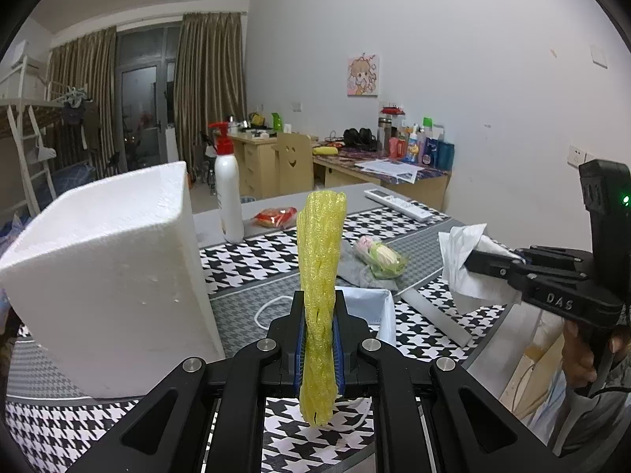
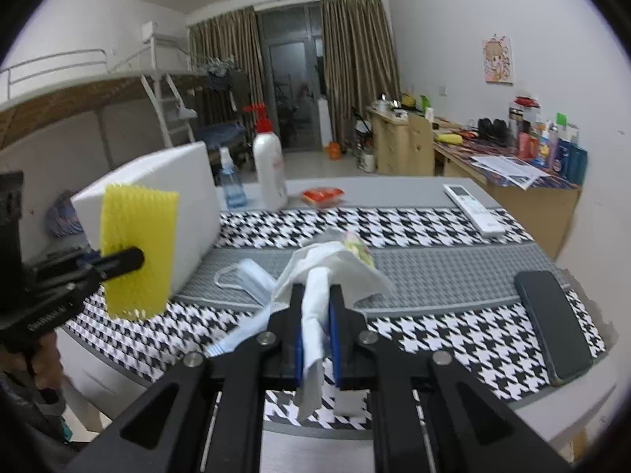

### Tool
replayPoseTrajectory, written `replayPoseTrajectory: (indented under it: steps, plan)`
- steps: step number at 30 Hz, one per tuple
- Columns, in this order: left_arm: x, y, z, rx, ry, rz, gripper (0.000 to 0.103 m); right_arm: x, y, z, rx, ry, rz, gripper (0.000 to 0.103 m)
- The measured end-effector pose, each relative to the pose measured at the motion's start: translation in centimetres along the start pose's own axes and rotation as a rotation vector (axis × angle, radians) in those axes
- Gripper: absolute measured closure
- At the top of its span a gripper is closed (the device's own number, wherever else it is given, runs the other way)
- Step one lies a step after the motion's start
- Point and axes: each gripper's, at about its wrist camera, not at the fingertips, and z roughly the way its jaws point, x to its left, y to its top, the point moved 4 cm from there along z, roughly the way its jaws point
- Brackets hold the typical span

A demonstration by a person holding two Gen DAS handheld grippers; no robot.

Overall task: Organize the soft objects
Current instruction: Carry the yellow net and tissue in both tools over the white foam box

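My left gripper point(image 1: 318, 303) is shut on a yellow foam net sleeve point(image 1: 321, 244) that stands upright between its pads, held above the houndstooth table mat. Seen from the right wrist, that sleeve point(image 2: 136, 252) hangs in front of a white foam box point(image 2: 165, 197). My right gripper point(image 2: 315, 291) is shut on a crumpled white tissue point(image 2: 313, 315), lifted off the table; the tissue point(image 1: 461, 260) also shows at the right of the left wrist view. A face mask point(image 2: 248, 276) and a plastic-wrapped pink and green item point(image 1: 380, 256) lie on the mat.
The foam box point(image 1: 106, 276) stands at the left of the table. A white pump bottle point(image 1: 228, 189), a red snack packet point(image 1: 274, 216) and a remote point(image 1: 398, 205) lie at the far side. A dark phone point(image 2: 552, 323) lies near the right edge. A hand grips the right tool's handle.
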Motion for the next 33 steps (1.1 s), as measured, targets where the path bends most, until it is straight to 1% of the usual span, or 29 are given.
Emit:
replayPoseTrajectory:
  steps: [5, 11, 21, 33]
  plan:
    - [0.4, 0.8, -0.7, -0.019, 0.012, -0.002, 0.091, 0.5, 1.0, -0.3, -0.022, 0.015, -0.006, 0.089]
    - [0.9, 1.9, -1.3, -0.042, 0.023, -0.009, 0.091, 0.6, 2.3, -0.6, -0.055, 0.072, 0.01, 0.089]
    - [1.9, 3.5, -1.7, -0.067, 0.039, -0.019, 0.091, 1.1, 4.0, -0.2, -0.08, 0.081, 0.007, 0.089]
    - [3.1, 5.2, -2.5, -0.101, 0.064, -0.007, 0.091, 2.2, 5.8, 0.2, -0.112, 0.095, -0.009, 0.089]
